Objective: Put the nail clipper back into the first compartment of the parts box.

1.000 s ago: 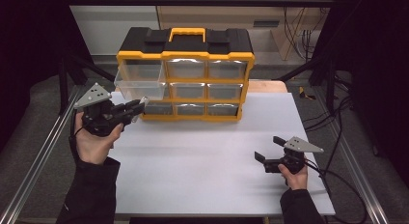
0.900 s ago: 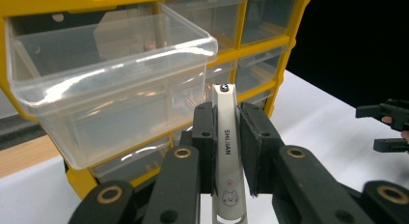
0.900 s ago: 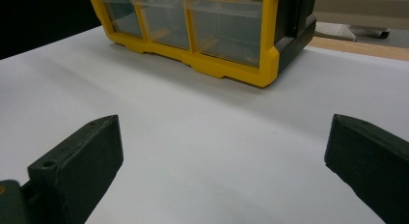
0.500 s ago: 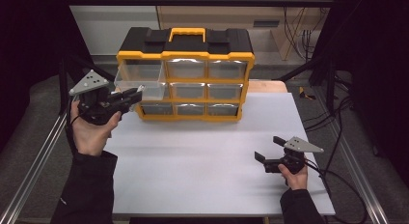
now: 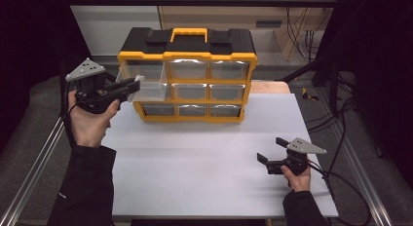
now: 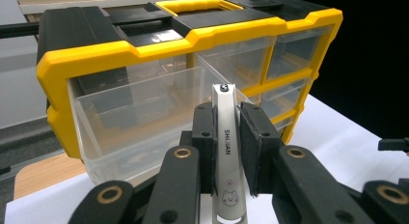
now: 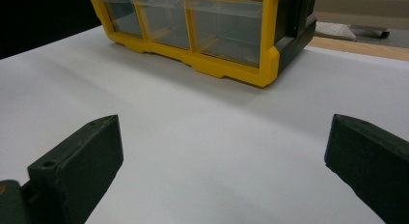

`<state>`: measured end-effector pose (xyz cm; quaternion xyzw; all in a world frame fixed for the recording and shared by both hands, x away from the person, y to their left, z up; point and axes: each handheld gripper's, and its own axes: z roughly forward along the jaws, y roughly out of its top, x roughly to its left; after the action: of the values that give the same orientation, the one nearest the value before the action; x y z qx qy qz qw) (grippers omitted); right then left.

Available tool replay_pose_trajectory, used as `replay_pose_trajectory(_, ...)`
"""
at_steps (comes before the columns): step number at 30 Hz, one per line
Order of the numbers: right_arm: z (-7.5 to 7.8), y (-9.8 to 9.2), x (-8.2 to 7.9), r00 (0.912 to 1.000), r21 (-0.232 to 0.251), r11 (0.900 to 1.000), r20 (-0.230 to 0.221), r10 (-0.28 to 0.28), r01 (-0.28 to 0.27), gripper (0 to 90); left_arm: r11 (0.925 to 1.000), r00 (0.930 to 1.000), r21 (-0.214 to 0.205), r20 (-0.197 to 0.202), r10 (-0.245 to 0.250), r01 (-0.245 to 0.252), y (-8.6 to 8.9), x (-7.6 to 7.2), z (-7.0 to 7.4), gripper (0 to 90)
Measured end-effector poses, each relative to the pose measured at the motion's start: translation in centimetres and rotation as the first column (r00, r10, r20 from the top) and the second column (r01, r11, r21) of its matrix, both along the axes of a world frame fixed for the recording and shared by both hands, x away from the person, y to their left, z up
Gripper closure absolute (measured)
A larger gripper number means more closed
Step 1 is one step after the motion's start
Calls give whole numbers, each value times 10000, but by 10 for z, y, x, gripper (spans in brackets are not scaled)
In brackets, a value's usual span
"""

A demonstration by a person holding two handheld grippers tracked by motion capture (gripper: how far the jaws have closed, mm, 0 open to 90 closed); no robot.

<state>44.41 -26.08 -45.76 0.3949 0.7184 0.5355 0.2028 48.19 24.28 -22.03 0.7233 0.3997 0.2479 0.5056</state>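
White tabletop (image 5: pixel 195 153) carries a yellow organizer (image 5: pixel 187 75). Left gripper (image 6: pixel 226 151) clamps a white nail clipper (image 6: pixel 226 151), its long axis pointing into the pulled-out clear drawer (image 6: pixel 140 122). Right gripper (image 7: pixel 224 156) gapes wide, holding nothing.

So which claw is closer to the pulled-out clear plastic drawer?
Left. The left claw is at the drawer's front; the right claw is far across the white table.

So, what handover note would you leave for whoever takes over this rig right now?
Left gripper: shut on a slim white nail clipper with a cat print, held in front of the pulled-out clear plastic drawer, top left of the yellow and black organiser.
Right gripper: open, holding nothing, low over the white table.
Done: clipper picked up, drawer open.
Left: probably drop the clipper into the drawer and push it shut.
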Motion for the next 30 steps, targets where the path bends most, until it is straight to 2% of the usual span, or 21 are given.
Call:
replay_pose_trajectory(21,0,0,0,10000,-10,10000,6,17,-17,6,9983,9989,362,-91,453,-449,-2,21,19,767)
replay_pose_trajectory(30,0,0,0,10000,12,10000,4,28,-28,6,9974,9981,443,-185,580,-571,-3,33,22,766)
